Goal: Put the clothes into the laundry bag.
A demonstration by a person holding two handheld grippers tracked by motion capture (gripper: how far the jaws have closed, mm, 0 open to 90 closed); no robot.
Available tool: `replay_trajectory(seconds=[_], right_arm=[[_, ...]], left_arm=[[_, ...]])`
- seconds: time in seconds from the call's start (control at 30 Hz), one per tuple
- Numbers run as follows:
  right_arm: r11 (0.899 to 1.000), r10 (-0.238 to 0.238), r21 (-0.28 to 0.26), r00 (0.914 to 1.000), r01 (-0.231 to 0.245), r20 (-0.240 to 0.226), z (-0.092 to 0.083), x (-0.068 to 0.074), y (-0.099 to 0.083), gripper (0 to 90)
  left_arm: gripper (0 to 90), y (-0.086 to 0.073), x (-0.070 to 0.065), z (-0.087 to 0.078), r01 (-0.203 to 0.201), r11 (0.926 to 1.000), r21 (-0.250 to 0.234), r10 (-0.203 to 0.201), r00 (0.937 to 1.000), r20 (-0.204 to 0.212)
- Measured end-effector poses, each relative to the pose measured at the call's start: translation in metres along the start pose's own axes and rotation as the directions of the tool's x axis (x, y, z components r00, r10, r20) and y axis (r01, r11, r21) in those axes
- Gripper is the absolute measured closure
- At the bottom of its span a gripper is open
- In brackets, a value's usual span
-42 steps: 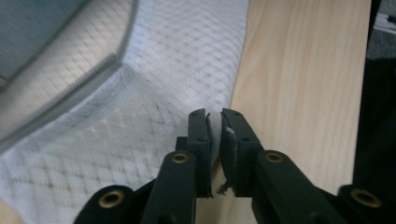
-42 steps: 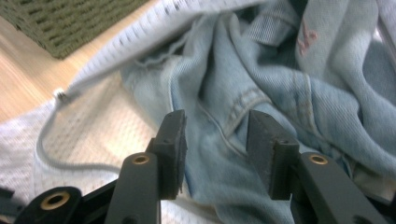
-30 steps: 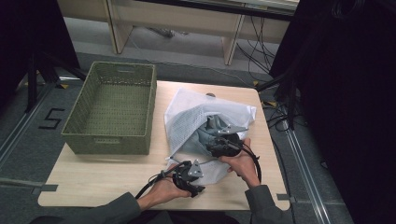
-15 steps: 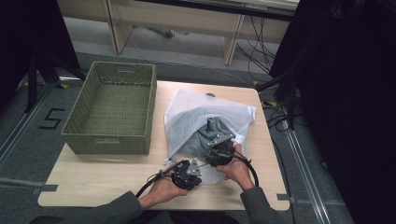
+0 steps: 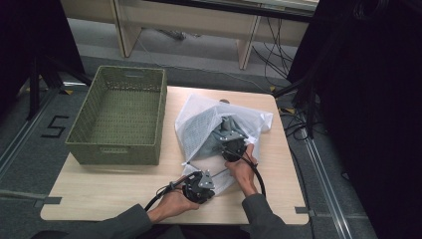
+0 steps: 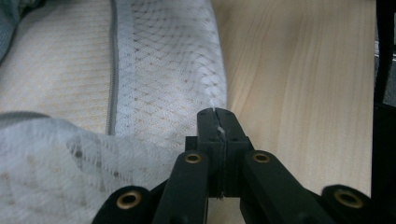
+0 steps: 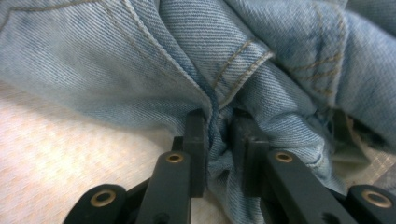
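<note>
Down and in goes the right tool since a second ago, dropping from above the bag into its mouth, while the left tool has held its place at the near edge of the counter. Both sets of jaws have just been closing — and both now have cloth. On the left, the gripper view shows the jaws pressed tight together with a sliver of white mesh pinched between the tips, right at the bag's near hem; pale wood runs off beside it, and a grey zip line crosses the mesh farther up. On the right, that tool's own view shows the jaws narrowed on a bunched fold of blue jeans, a seam with tan stitching rising straight out of the gap, denim squeezed against both pads. From the high view the bag lies crumpled on the right half of the counter, its opening turned toward the person, grey-blue jeans showing inside it under the right tool. Well to the left sits the green woven basket, apart from the bag. Cables trail back from both tools toward the person's sleeves at the bottom edge.
</note>
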State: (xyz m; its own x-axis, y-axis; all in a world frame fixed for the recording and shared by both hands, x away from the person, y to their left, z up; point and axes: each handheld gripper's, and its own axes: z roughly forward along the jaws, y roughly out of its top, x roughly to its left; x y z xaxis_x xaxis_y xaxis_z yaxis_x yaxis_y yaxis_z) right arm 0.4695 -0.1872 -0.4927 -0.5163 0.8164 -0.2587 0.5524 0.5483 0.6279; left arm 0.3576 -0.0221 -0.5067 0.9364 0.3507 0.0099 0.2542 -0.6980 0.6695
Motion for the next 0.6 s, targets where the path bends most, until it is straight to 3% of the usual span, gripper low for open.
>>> replay_trajectory(seconds=[0.07, 0.13, 0.23, 0.27, 0.3, 0.37, 0.4, 0.43, 0.47, 0.57, 0.6], right_arm=[[1.0, 0.024, 0.016, 0.9996, -0.024, -0.018, -0.001, 0.002, -0.001, 76.8], [1.0, 0.024, 0.01, 0.9986, -0.024, -0.046, -0.005, 0.0, -0.002, 75.0], [0.998, 0.062, 0.006, 0.9945, -0.061, -0.085, -0.012, -0.004, -0.004, 71.9], [0.994, 0.107, 0.006, 0.9882, -0.107, -0.11, -0.016, -0.004, -0.003, 70.5], [0.995, 0.094, -0.008, 0.9881, -0.096, -0.121, -0.02, -0.006, -0.004, 69.6], [0.993, 0.113, -0.028, 0.982, -0.119, -0.151, -0.029, -0.008, -0.004, 66.5], [0.992, 0.116, -0.034, 0.9791, -0.123, -0.167, -0.034, -0.01, -0.004, 64.7], [0.989, 0.126, -0.052, 0.9763, -0.137, -0.176, -0.039, -0.012, -0.003, 62.7], [0.988, 0.12, -0.076, 0.9766, -0.135, -0.179, -0.043, -0.014, -0.003, 61.4], [0.98, 0.147, -0.102, 0.9663, -0.172, -0.211, -0.056, -0.02, -0.001, 57.1], [0.978, 0.142, -0.122, 0.9672, -0.17, -0.211, -0.058, -0.021, -0.001, 55.8]], left_arm=[[88.7, 0.0, 0.002, 0.0, -0.015, 0.9999, 0.003, 0.015, 0.9999, 0.002], [88.6, 0.0, 0.001, 0.0, 0.01, 0.9999, -0.002, -0.01, 0.9999, 0.011], [88.1, 0.0, 0.002, 0.0, 0.006, 1.0, -0.001, -0.006, 0.9999, 0.01], [87.6, 0.0, 0.002, 0.0, -0.003, 1.0, -0.003, 0.003, 0.9999, 0.011], [86.7, 0.0, 0.002, 0.0, 0.001, 1.0, -0.003, -0.001, 0.9999, 0.016], [85.1, 0.0, 0.002, 0.0, 0.009, 0.9999, -0.009, -0.009, 0.9997, 0.021], [84.2, 0.0, 0.0, 0.0, 0.032, 0.9994, -0.01, -0.032, 0.9992, 0.025], [83.0, 0.0, 0.002, 0.0, -0.007, 0.9999, -0.008, 0.008, 0.9998, 0.02], [81.5, 0.0, 0.0, 0.0, 0.019, 0.9997, -0.012, -0.019, 0.9994, 0.028], [77.6, 0.0, 0.0, -0.001, 0.014, 0.9998, -0.012, -0.014, 0.9993, 0.034], [76.3, 0.0, -0.002, -0.001, 0.056, 0.9978, -0.035, -0.054, 0.9977, 0.041]])
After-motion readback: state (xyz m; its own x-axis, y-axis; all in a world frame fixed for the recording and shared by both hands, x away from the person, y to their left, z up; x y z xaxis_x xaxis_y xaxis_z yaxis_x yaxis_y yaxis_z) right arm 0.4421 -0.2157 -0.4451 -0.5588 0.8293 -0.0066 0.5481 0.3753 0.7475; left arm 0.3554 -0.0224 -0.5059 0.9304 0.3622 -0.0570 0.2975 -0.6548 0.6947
